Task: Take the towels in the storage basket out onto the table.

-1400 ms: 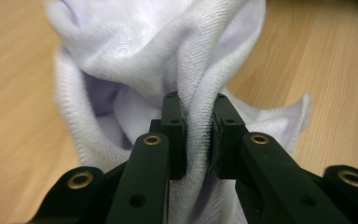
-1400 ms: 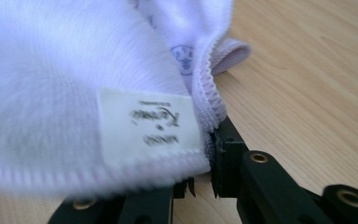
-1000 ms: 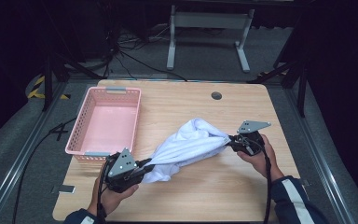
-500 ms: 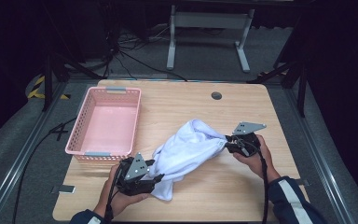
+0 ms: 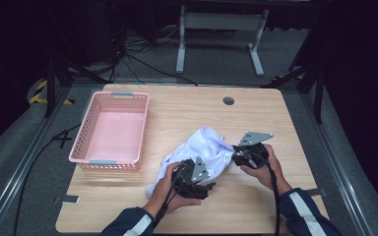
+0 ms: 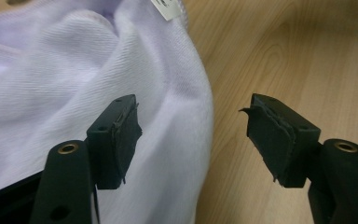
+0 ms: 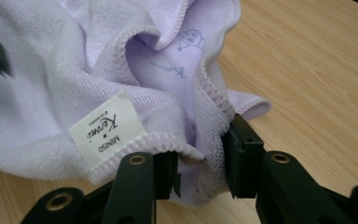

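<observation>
towel [image 5: 204, 152] lies bunched on the desk [image 5: 285, 123], near its middle, right of the pink basket [image 5: 110, 130]. left gripper [image 6: 193, 135] has just been opening; its jaws stand apart, cloth between them but unpressed. right gripper [image 7: 200, 163] has just been opening too, a hemmed fold with the label [image 7: 107, 130] loose between its jaws. likely risk: that fold slides free, so the towel slumps and any fold comes undone.
</observation>
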### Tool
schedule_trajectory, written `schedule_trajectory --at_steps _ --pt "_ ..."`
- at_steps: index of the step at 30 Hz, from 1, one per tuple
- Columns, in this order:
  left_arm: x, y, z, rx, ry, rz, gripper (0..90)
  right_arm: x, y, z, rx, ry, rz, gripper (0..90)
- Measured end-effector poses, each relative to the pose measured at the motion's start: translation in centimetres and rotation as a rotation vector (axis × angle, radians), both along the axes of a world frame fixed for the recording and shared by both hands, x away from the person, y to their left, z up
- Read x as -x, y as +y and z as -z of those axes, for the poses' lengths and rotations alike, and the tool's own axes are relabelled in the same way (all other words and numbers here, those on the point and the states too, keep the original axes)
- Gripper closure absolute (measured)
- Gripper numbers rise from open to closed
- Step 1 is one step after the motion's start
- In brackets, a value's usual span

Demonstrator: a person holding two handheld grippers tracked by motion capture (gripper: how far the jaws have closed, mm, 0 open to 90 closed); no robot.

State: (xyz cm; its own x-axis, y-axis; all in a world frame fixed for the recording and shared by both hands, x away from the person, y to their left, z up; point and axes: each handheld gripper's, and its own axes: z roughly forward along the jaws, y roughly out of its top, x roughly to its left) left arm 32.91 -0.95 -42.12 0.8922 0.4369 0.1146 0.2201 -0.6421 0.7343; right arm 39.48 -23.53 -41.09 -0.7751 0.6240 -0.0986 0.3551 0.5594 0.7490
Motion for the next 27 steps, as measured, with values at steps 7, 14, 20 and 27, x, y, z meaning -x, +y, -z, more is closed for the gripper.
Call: schedule_trajectory --at_steps 7,14,20,27 --pt "-1.6 -1.1 1.5 -0.067 0.026 -0.068 46.2 0.1 0.0 0.2 -0.015 0.001 -0.005 54.7" --pt "-2.1 1.2 0.5 -0.020 0.088 -0.071 81.9 -0.1 -0.1 0.6 0.005 0.011 -0.009 47.4" --pt "-1.0 5.2 -2.4 0.092 0.028 -0.096 84.4 -0.2 -0.5 0.7 -0.015 0.032 -0.028 31.9" --pt "0.4 9.4 -4.9 0.181 -0.053 -0.153 84.6 -1.5 -0.5 2.2 0.028 0.072 0.019 28.2"
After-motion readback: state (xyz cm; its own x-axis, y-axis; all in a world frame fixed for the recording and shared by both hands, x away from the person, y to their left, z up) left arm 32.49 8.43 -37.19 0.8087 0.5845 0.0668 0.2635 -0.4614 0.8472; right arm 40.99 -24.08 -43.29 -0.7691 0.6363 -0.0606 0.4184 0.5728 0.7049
